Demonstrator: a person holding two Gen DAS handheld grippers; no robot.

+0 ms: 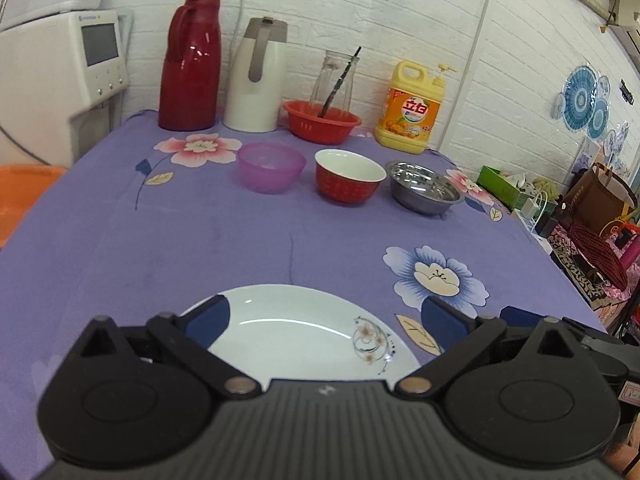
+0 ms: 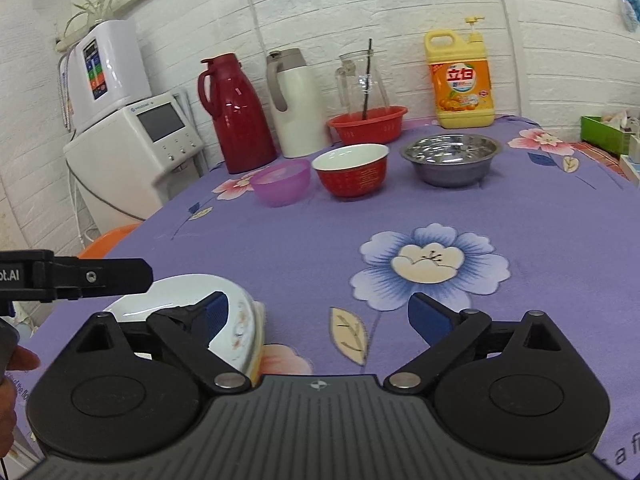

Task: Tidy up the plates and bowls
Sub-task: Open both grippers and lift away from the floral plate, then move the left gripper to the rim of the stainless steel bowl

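White glazed ceramic plate (image 1: 296,332), shallow and round, a small floral print on its rim, lies flat on the near edge of the table, on a purple cloth (image 1: 160,240) of soft matte weave printed with large pink and blue flowers. Left gripper (image 1: 326,320) hangs over the plate, its blue ribbed pads spread wide to either side of it, nothing pinched. Right gripper (image 2: 318,318) also spread wide and empty, over bare cloth just right of the plate; its left pad shows in front of the plate's rim, contact cannot be told. Farther back, a row of three bowls, near one another but apart: translucent purple plastic bowl (image 1: 270,166), red ceramic bowl (image 1: 349,176) with white glazed inside and faint gold characters on its wall, shiny stainless steel bowl (image 1: 424,188). Against the white brick-pattern wall: glossy red thermos jug (image 1: 190,64), white thermos jug (image 1: 258,76) with grey handle and lid, clear glass pitcher (image 1: 334,80) standing behind a red perforated plastic basket (image 1: 322,118), a dark stick leaning in the basket. Yellow detergent bottle (image 1: 412,110) with pump; orange label reads "立白". Black arm of the left gripper in the right view bears "ot.AI", cut off.
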